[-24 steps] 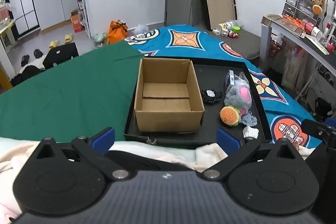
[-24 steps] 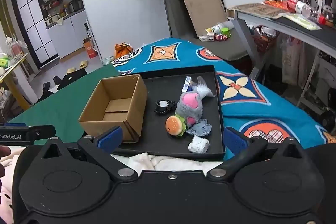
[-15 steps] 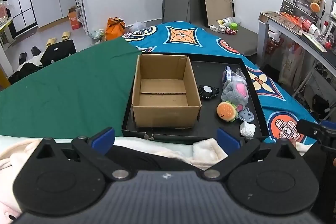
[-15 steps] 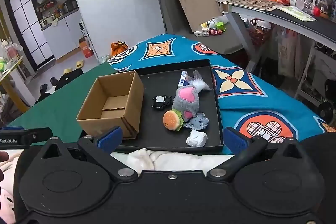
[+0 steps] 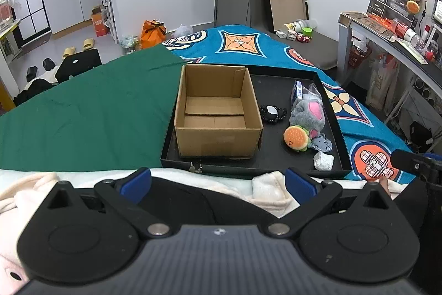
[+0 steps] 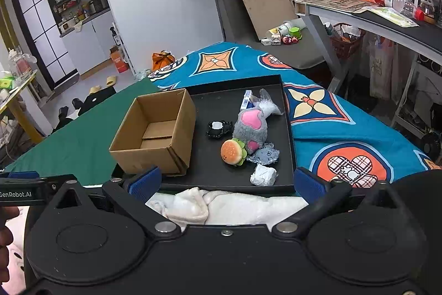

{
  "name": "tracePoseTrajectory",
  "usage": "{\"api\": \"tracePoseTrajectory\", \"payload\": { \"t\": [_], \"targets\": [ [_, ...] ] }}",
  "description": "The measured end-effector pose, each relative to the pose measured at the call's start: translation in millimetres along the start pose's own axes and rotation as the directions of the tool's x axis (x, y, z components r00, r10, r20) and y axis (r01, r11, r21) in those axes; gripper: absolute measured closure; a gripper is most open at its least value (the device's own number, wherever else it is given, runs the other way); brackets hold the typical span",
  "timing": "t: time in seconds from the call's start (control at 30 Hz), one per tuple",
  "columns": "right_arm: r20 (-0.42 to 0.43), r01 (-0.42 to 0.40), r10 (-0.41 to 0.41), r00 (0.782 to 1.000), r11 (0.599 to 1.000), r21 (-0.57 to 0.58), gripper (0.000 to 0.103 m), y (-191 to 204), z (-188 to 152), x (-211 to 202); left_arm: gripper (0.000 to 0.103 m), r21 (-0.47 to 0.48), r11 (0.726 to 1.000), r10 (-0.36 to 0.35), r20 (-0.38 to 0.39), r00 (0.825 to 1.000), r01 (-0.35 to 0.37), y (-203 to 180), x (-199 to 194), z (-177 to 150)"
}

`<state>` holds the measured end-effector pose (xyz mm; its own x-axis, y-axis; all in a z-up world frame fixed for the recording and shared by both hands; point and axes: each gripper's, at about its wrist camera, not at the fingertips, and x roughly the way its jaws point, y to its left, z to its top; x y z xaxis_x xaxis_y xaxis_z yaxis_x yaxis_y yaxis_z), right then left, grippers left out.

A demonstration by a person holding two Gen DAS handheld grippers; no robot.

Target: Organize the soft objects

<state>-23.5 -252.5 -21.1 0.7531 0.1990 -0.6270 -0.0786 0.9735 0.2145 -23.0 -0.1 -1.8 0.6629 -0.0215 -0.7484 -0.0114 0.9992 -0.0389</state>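
Since the earlier frames, both hand-held grippers had drawn back slightly, so the black tray sat a little farther ahead of us. We held the left hand-held gripper with its blue fingertips spread wide and nothing between them, low over a cream blanket at the near edge of the bed. Ahead of it stood the open cardboard box, upright in the tray's left half, with nothing inside but its folded flaps. We kept the right hand-held gripper spread and bare as well. Just ahead of it, in the tray's right half, lay the soft things: a burger plush touching a grey plush with pink patches, a small grey fabric piece beside them, a white crumpled wad nearest us, and a black-and-white plush between the grey plush and the box. A blue-and-white packet lay at the far end, against the grey plush. Beneath the tray spread a green cloth to the left and a blue patterned cover to the right.
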Motion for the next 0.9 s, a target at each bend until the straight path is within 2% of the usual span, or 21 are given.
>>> {"api": "tracePoseTrajectory", "payload": {
  "t": [0.9],
  "targets": [
    [-0.002,0.019,-0.019,1.0,0.999,-0.042,0.0,12.5,-6.3,-11.5,0.001,0.002,1.0,-0.002,0.021,1.0,0.002,2.0,-11.8,-3.7]
  ]
}}
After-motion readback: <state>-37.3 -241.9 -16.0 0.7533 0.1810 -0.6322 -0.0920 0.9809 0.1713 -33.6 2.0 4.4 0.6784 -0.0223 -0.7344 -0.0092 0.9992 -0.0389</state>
